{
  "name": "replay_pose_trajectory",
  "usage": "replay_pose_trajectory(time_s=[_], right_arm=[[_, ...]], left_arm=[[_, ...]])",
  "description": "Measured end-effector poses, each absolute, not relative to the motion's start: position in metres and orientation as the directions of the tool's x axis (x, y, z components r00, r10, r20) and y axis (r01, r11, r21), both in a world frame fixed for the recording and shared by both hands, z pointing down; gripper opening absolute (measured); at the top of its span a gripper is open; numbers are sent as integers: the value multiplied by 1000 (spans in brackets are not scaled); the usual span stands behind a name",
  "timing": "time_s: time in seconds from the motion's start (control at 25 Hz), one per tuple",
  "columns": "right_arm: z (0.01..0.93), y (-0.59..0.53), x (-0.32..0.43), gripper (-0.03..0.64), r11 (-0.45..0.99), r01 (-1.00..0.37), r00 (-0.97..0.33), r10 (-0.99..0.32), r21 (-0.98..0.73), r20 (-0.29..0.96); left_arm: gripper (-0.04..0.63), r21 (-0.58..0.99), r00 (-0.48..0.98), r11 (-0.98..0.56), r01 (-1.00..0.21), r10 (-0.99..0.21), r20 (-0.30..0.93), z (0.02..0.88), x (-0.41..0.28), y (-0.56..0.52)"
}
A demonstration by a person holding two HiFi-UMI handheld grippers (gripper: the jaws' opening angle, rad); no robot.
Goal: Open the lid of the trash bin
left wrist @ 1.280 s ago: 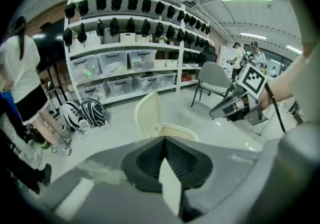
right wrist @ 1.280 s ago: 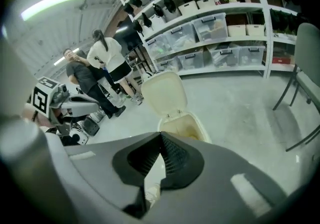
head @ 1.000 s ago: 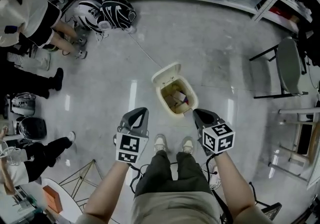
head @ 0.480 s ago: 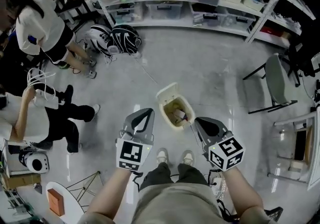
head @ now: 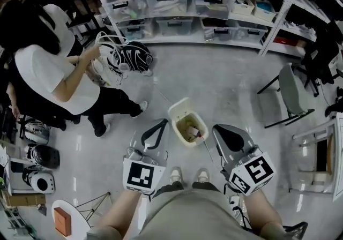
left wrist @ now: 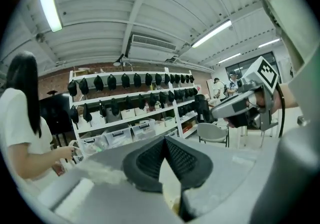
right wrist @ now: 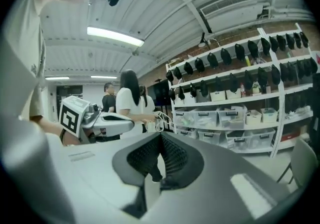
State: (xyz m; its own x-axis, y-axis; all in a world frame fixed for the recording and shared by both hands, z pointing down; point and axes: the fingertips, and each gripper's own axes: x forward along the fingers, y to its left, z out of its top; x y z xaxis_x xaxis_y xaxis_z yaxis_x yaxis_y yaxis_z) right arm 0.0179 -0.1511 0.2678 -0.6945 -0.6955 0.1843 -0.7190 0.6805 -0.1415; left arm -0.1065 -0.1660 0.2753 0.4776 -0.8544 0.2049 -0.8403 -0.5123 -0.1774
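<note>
Trash bin [head: 188, 127] is sitting on the floor [head: 230, 83] in the head view, just ahead of the person's shoes [head: 171, 175]. Its lid [head: 178, 108] is standing open at the far side, with rubbish showing inside. Left gripper [head: 159, 124] and right gripper [head: 217, 127] are flanking it, neither touching. Left gripper view: jaws are pressing together on nothing, pointing toward shelves [left wrist: 135, 118]. Right gripper view: jaws are meeting too, empty; a person in a white shirt [right wrist: 131, 105] is standing beyond.
</note>
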Motion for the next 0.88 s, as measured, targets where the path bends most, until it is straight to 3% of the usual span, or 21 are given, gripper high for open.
replay_pose_trajectory(time_s=[0.36,0.88], right_arm=[[188,-133,28,3,688,-724,-690,-722,-55,54],[174,-130,33,3,676,-737,-676,-736,-21,43]], left_arm=[[3,-225,487,-502,-835,-865,122,220,-105,-142],[3,-244,486,-496,-833,-868,105,206,-107,-139]])
